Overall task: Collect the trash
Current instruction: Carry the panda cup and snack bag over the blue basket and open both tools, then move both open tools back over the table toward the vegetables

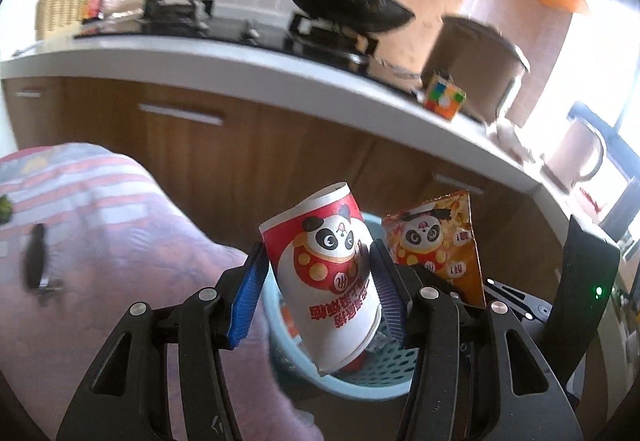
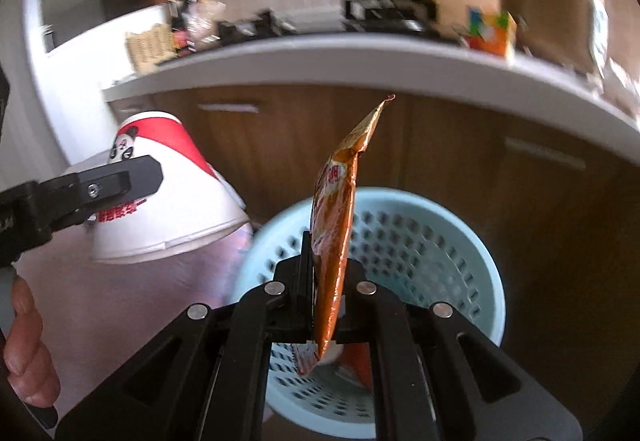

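Observation:
My left gripper (image 1: 318, 281) is shut on a red and white panda paper cup (image 1: 326, 273), held tilted with its mouth down above the light blue perforated basket (image 1: 360, 381). The cup also shows in the right wrist view (image 2: 168, 201), left of the basket (image 2: 440, 241). My right gripper (image 2: 330, 281) is shut on an orange panda snack bag (image 2: 340, 225), held edge-on and upright over the basket. The bag also shows in the left wrist view (image 1: 440, 241). Some wrapper pieces lie inside the basket.
A table with a pink striped cloth (image 1: 100, 241) stands left of the basket. Behind it are brown cabinets (image 1: 240, 145) under a white counter (image 1: 240, 57) with a stove, a black pan (image 1: 348, 1), a colourful cube (image 1: 444, 97) and a brown pot (image 1: 476, 57).

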Demonstrator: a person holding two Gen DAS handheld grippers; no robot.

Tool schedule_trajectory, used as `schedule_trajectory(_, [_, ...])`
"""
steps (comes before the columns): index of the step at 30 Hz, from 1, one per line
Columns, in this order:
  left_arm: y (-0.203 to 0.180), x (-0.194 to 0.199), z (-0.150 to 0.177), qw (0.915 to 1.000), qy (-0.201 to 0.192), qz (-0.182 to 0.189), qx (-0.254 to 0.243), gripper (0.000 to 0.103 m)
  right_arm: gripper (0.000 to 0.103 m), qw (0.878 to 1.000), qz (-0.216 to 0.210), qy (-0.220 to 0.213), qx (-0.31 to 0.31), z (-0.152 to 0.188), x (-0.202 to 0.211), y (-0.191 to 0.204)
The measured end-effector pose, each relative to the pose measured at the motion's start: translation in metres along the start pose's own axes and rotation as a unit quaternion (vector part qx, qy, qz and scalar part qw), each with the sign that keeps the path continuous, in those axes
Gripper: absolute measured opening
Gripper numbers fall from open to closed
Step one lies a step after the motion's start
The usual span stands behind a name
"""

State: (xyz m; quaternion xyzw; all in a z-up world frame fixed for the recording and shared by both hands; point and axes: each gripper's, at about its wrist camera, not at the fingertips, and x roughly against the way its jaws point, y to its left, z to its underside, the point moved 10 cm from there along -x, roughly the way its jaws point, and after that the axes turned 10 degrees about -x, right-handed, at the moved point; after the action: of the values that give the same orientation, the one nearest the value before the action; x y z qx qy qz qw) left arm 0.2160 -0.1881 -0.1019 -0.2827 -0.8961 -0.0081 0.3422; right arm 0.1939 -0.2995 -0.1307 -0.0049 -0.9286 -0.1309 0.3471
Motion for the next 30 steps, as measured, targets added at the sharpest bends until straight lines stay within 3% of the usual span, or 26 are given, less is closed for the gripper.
schedule_trajectory(5, [-0.013,-0.035,0.009,0.998,0.035,0.039,0.037,0.051,0.004,0.999,0.023,0.038,-0.027,0.015,-0.019,-0.034])
schedule_trajectory(10, [-0.02,-0.061,0.021,0.9977,0.062,0.02,0.02,0.052,0.005,0.997,0.032,0.061,-0.038,0.026,-0.028,-0.05])
schedule_trajectory(12, [-0.02,-0.063,0.026,0.9973,0.068,0.018,0.021,0.064,0.007,0.996,0.035,0.067,-0.043,0.027,-0.029,-0.054])
schedule_trajectory(18, [-0.014,-0.048,0.024,0.9982,0.054,0.013,0.019,0.071,0.025,0.996,0.04,0.061,-0.05,0.024,-0.025,-0.056])
schedule_trajectory(21, [-0.007,-0.034,0.021,0.9989,0.043,0.007,0.019,0.071,0.038,0.997,0.037,0.049,-0.046,0.02,-0.018,-0.05])
schedule_trajectory(22, [-0.004,-0.029,0.021,0.9991,0.038,0.004,0.02,0.071,0.047,0.997,0.038,0.045,-0.046,0.019,-0.015,-0.049])
schedule_trajectory(30, [0.016,0.013,0.012,0.9995,0.0,-0.017,0.026,0.071,0.048,1.0,0.012,0.006,-0.026,0.0,0.013,-0.011])
